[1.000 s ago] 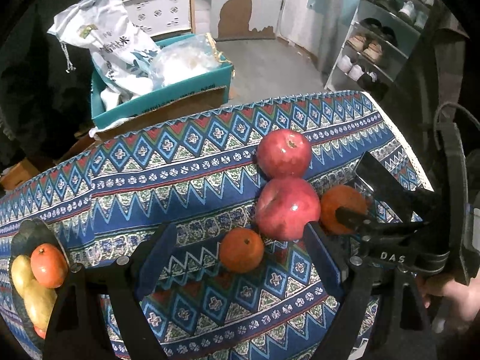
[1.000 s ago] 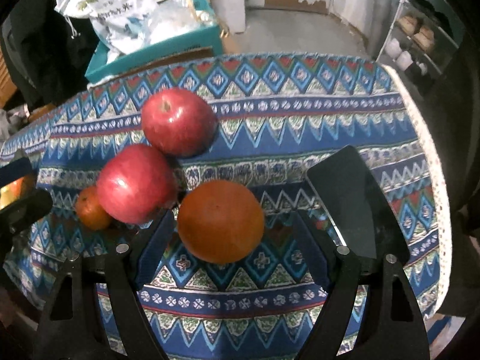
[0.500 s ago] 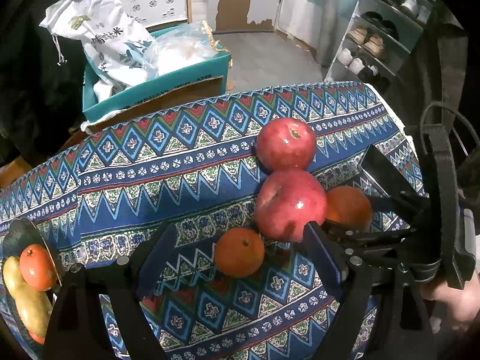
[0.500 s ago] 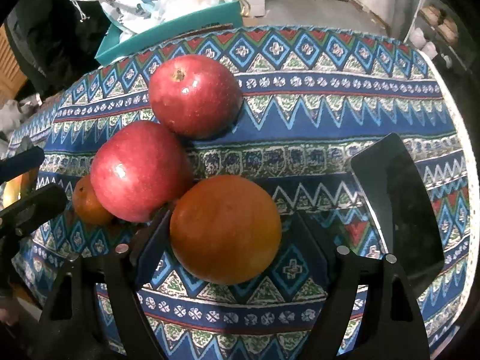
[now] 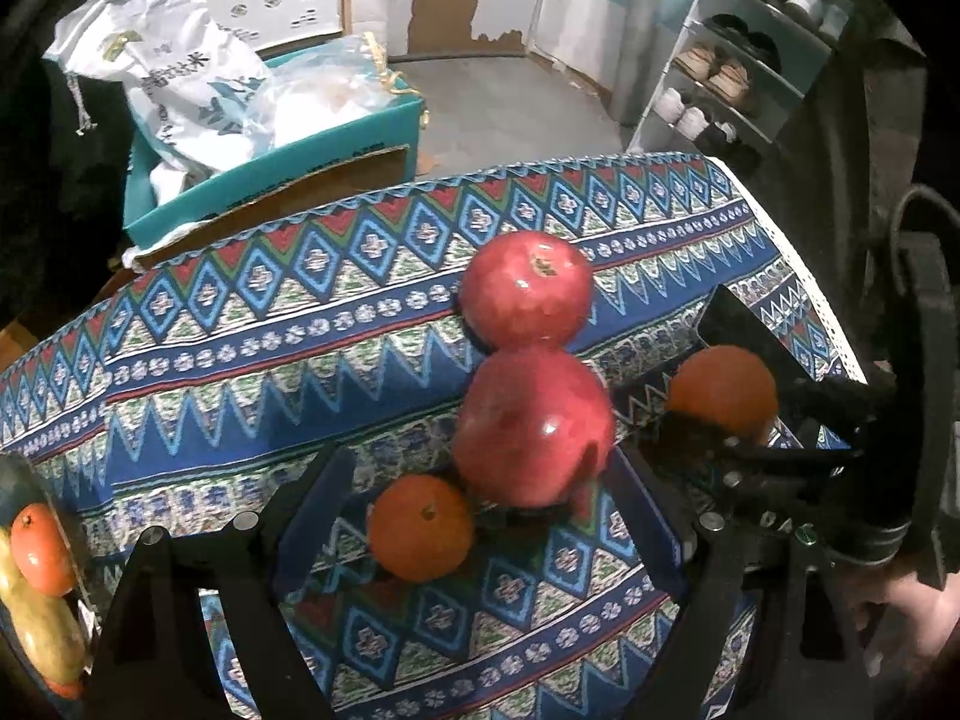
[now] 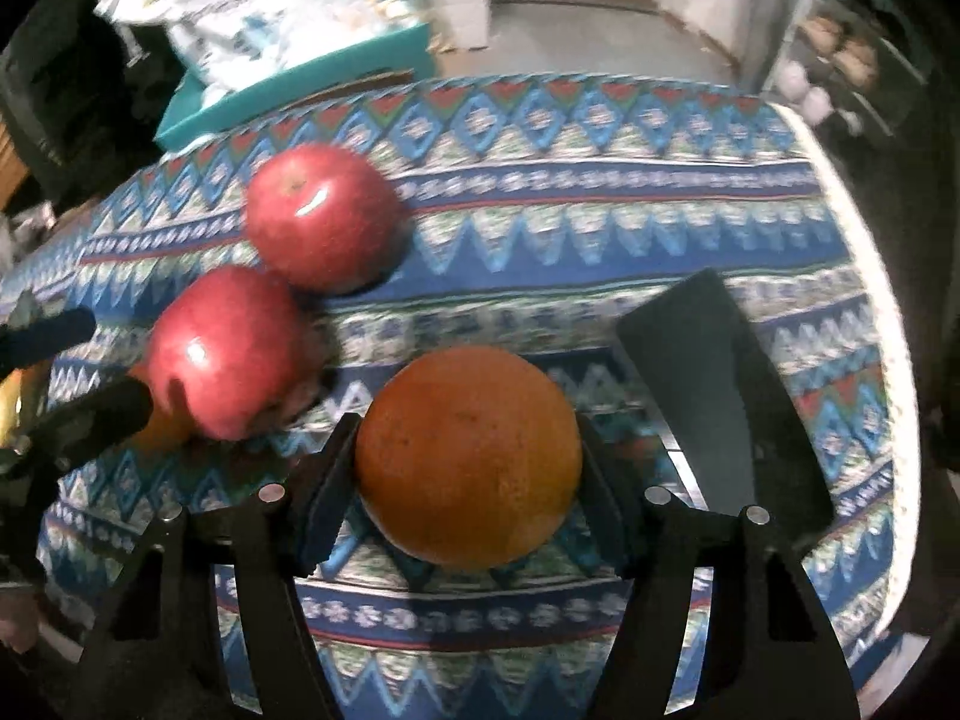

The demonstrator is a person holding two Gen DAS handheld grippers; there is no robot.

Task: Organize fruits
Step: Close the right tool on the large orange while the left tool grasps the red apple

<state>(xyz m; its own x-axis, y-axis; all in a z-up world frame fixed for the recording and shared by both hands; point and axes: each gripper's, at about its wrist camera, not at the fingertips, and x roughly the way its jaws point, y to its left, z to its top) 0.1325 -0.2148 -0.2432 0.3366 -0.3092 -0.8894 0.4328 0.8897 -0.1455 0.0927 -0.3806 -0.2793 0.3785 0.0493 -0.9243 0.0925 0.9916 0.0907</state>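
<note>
My right gripper [image 6: 468, 462] is shut on a large orange [image 6: 468, 456], which also shows in the left wrist view [image 5: 720, 390]. My left gripper [image 5: 474, 498] is open around a small orange [image 5: 420, 525] and the near red apple [image 5: 531, 426] on the patterned tablecloth. A second red apple [image 5: 527, 291] lies just behind. Both apples show in the right wrist view, near [image 6: 225, 351] and far [image 6: 321, 216]. A plate [image 5: 12, 480] at the far left holds an orange [image 5: 42, 549] and a yellow fruit [image 5: 42, 636].
A black phone-like slab [image 6: 720, 384] lies on the tablecloth to the right of the large orange. The table's right edge [image 6: 864, 252] is close. Beyond the table stand a teal box with white bags [image 5: 240, 138] and a shoe rack [image 5: 738, 72].
My right gripper has closed on the large orange and pulled it right, away from the near apple. My left gripper has moved forward, so the small orange and near apple sit between its fingers.
</note>
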